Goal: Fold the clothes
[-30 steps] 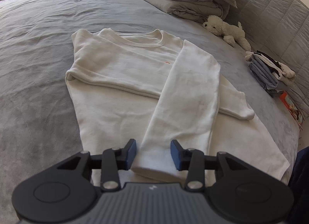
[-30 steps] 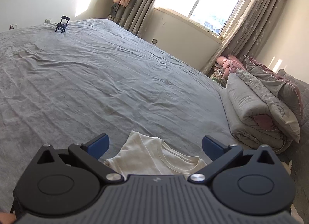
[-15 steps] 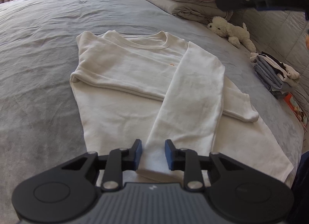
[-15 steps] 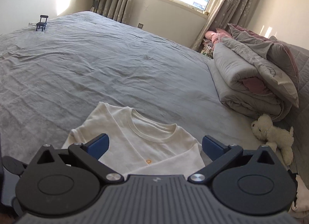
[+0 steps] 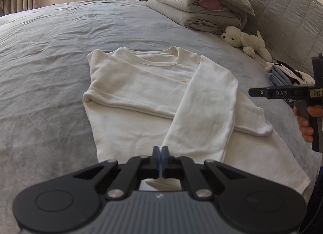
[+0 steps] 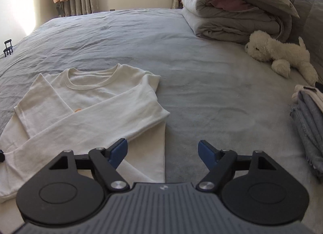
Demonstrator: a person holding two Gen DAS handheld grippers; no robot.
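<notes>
A white long-sleeved shirt (image 5: 145, 84) lies face up on the grey bed (image 5: 44, 56), with both sleeves folded across its body. My left gripper (image 5: 160, 158) is at the near end of the sleeve that runs toward me, shut on the sleeve's cuff. A thin strip of white cloth shows between the pads. My right gripper (image 6: 162, 153) hovers low over the shirt's right edge (image 6: 161, 149). Its jaws are closing, wide apart and pressing on nothing. The left pad is over the cloth and the right pad over the bedsheet. In the left wrist view a hand holds the right gripper (image 5: 254, 92) at the right edge.
Folded grey duvets (image 6: 232, 15) lie at the head of the bed, with a white plush dog (image 6: 278, 54) beside them. A stack of folded clothes (image 6: 308, 120) sits at the right. The quilted headboard (image 5: 286, 19) runs behind it. A tiny black chair (image 6: 8, 47) stands far left.
My left jaws have closed onto the sleeve cuff. My right gripper has swung down from facing the far bed to the shirt's right side, and its jaws have narrowed a little.
</notes>
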